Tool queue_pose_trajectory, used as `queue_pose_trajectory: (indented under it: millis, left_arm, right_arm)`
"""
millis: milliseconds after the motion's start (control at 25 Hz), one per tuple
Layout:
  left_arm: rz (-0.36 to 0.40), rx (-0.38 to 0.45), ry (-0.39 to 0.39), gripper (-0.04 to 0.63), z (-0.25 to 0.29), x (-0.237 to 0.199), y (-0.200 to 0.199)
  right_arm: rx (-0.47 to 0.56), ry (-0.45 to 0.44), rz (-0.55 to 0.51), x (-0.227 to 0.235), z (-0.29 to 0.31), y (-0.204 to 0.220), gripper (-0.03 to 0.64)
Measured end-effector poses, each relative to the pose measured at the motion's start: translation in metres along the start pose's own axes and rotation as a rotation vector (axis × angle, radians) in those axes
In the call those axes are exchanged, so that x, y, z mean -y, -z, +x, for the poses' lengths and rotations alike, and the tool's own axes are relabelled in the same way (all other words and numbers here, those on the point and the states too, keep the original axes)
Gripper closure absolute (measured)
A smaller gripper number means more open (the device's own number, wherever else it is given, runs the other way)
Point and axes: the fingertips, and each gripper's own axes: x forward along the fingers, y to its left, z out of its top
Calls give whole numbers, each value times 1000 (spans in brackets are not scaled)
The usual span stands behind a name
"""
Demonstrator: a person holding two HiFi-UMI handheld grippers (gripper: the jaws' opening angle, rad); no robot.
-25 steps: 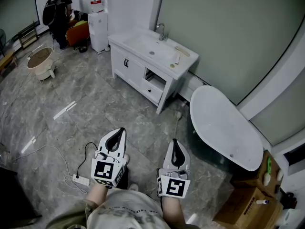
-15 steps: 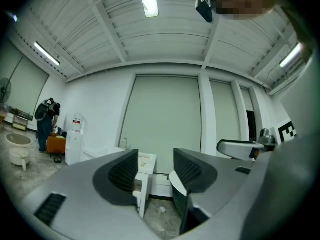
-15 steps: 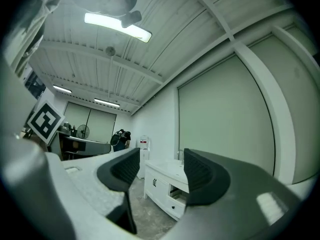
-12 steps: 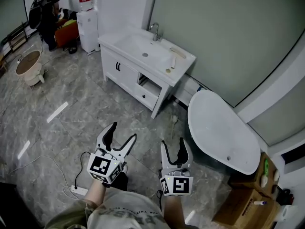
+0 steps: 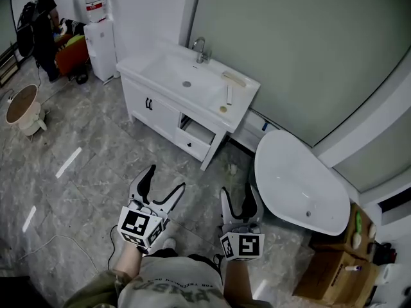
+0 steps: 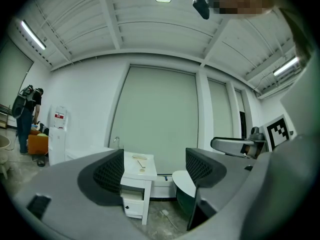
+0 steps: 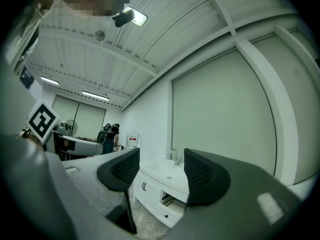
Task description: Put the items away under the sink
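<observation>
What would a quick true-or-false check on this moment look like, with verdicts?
1. The left gripper and the right gripper are both empty. True: their jaws stand apart, have just been opening, and nothing is between them.
2. The upper drawer of the vanity is fully shut. False: it stands partly pulled out.
3. A faucet stands behind the basin. True.
4. Nothing lies on the vanity top. False: small items lie to the right of the basin.
5. The water dispenser stands to the right of the vanity. False: in the head view it is to the left.
</observation>
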Motion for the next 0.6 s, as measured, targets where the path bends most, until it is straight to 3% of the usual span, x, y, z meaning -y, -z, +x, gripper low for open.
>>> queue_pose_trajectory:
  millis: [600]
  left_arm:
    - [-25,-34,-8,227,100,-56,19]
  right_arm:
    - [-58,82,79,78,96,41,351]
